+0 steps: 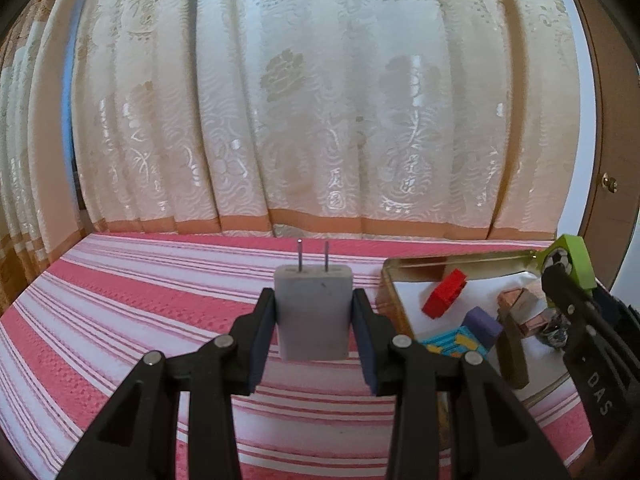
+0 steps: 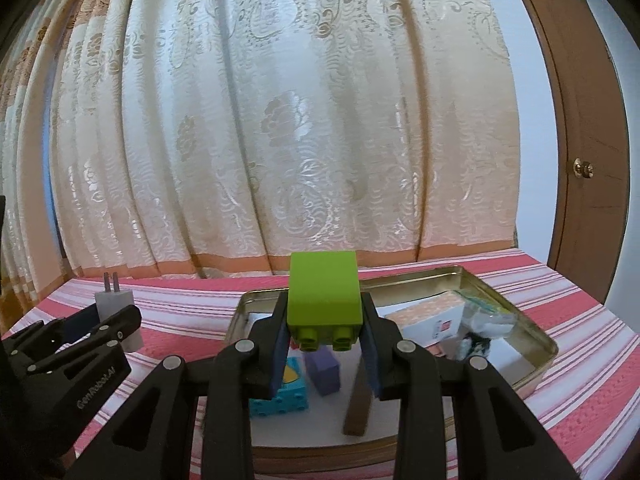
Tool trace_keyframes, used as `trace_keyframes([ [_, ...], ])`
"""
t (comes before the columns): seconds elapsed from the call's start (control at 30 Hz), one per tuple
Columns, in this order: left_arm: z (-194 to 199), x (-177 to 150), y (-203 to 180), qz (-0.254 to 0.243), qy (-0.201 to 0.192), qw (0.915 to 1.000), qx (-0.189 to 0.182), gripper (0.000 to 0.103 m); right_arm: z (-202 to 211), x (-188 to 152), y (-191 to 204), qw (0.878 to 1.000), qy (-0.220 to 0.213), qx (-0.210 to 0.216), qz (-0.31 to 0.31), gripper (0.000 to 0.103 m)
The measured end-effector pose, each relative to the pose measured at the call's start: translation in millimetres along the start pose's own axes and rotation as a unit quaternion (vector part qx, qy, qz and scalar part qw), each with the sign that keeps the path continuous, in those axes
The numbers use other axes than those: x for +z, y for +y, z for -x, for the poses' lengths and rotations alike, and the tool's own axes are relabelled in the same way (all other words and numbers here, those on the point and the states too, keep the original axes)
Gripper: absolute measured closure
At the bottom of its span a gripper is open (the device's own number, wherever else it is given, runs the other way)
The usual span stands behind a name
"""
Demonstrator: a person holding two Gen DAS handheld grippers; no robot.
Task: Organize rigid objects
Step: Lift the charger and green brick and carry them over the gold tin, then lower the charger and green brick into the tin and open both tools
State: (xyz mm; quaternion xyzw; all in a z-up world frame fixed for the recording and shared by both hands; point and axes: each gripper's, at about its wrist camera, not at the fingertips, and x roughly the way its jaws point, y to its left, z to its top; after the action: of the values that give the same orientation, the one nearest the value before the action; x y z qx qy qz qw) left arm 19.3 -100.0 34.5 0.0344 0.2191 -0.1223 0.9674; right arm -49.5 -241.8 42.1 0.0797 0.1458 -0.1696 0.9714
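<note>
With both fingers clamped, left gripper (image 1: 314,322) on the white two-pronged plastic charger (image 1: 313,312), right gripper (image 2: 326,334) on the lime-green plastic brick (image 2: 325,294), lower each gently into free space in the shallow metal tin (image 2: 516,312) at lower centre.

My left gripper (image 1: 314,312) sits level above the striped bed, clamped on the white plug adapter (image 1: 312,312) with its prongs pointing up, both pads pressed flat to its sides. My right gripper (image 2: 325,320) hangs over the tin's near-left corner, squeezing the green block (image 2: 324,292), studs facing me. The left one is just beside it.
</note>
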Motion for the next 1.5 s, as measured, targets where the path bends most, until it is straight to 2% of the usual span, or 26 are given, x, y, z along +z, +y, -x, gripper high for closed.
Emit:
trace_keyframes([
  [0.4, -1.8, 8.2, -44.2, -0.024, -0.009, 0.9991, -0.035, 0.066, -11.8, 5.4, -55.0, 0.998, 0.002, -0.058, -0.007, 0.069],
  [0.77, -21.7, 8.9, -93.0, -0.042, 0.008, 0.9969, -0.065, 0.066, -41.1, 9.8, -85.0, 0.996, 0.024, -0.089, 0.002, 0.068],
  [1.03, -42.4, 5.0, -118.0, -0.055, 0.032, 0.9962, -0.06, 0.066, -67.3, 10.8, -98.2, 0.994, 0.047, -0.095, 0.019, 0.068],
  [1.27, -59.8, -0.1, -128.6, -0.063, 0.049, 0.9956, -0.049, 0.066, -82.9, 12.2, -105.3, 0.995, 0.074, -0.064, 0.004, 0.068],
  [1.3, -61.1, 0.2, -129.2, -0.062, 0.05, 0.9957, -0.047, 0.064, -83.8, 12.1, -105.1, 0.995, 0.075, -0.06, 0.003, 0.068],
  [1.37, -62.4, 1.4, -130.5, -0.059, 0.046, 0.9965, -0.037, 0.046, -85.6, 12.3, -104.2, 0.996, 0.078, -0.049, 0.001, 0.063],
  [1.4, -62.0, 1.7, -130.6, -0.057, 0.044, 0.9968, -0.035, 0.032, -87.0, 12.3, -103.0, 0.996, 0.08, -0.043, 0.001, 0.049],
  [1.43, -60.0, 2.4, -129.6, -0.052, 0.038, 0.9976, -0.025, 0.028, -87.2, 12.1, -101.8, 0.996, 0.081, -0.041, 0.0, 0.039],
  [1.47, -58.4, 3.2, -128.3, -0.05, 0.033, 0.998, -0.022, 0.025, -86.5, 12.3, -103.3, 0.995, 0.079, -0.052, -0.005, 0.035],
  [1.5, -57.7, 3.8, -125.6, -0.044, 0.029, 0.9983, -0.022, 0.017, -84.8, 12.4, -106.3, 0.995, 0.076, -0.057, -0.015, 0.03],
])
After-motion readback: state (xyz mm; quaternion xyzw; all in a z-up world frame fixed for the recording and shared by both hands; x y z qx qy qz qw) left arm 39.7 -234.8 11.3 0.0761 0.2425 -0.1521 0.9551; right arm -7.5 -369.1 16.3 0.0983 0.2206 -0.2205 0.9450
